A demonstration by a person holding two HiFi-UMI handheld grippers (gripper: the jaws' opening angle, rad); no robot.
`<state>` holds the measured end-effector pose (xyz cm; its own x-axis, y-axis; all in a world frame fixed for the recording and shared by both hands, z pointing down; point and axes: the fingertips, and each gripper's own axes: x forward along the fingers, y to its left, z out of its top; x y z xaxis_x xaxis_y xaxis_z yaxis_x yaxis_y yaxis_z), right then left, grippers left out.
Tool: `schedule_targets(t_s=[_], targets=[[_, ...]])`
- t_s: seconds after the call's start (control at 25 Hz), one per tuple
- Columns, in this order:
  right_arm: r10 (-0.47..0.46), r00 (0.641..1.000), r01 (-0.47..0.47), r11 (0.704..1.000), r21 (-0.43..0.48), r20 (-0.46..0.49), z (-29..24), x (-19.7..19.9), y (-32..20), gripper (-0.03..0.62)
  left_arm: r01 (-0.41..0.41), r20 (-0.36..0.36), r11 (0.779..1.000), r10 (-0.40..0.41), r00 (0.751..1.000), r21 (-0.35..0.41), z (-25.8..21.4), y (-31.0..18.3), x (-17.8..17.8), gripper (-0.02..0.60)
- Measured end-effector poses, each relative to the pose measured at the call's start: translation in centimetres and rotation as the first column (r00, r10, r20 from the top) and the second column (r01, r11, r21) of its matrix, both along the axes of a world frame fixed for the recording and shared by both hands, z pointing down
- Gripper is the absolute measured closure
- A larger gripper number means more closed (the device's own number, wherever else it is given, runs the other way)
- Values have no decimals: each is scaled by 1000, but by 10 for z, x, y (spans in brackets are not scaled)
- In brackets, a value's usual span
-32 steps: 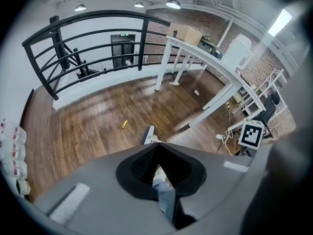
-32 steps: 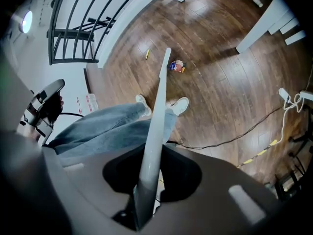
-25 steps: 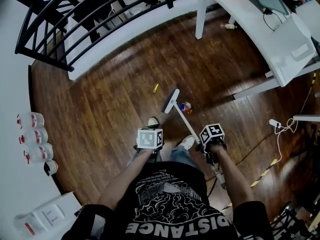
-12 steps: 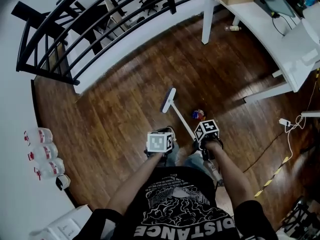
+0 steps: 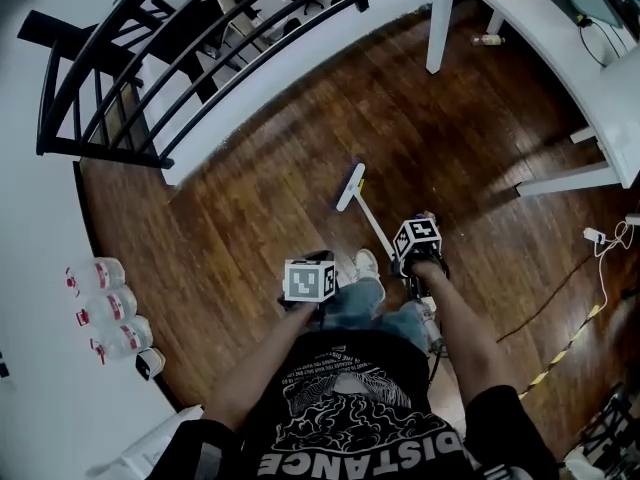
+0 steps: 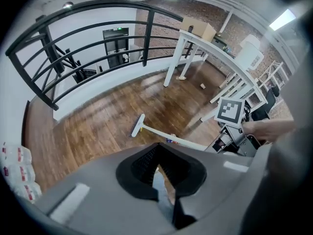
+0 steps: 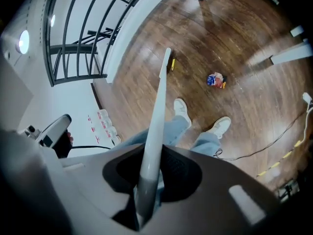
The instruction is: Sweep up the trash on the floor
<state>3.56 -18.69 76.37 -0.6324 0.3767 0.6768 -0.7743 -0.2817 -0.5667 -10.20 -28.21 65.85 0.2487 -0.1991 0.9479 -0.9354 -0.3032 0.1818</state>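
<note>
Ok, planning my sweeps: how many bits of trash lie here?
2: a yellow piece beside the broom's far end, and a crumpled colourful wrapper right of it. The bottle by the table leg might count; others may be hidden.

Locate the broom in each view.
Head view: broom at centre, running up-left from the right hand-held gripper.
Left gripper view: broom at centre, above the jaws.
Right gripper view: broom clamped, rising from the jaws.
Shared landmark: bottles by the wall.
</note>
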Motion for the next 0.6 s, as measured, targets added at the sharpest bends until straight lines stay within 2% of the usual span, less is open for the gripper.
schedule_targets(t_s=[0.2,0.4,0.6], targets=[[107,994,-108,992,-60,-18,18,18,11,531,-14,16,1000,14,1000,-8,3,-2,-1,577],[67,996,-70,996,-54,-52,22,46,27,533,-28,3,999,28,1000,-29,8,14,18,577],[66,996,-70,996,-63,-62,18,78,56,533,-35,-6,999,35,999,-19,1,29,49,577]])
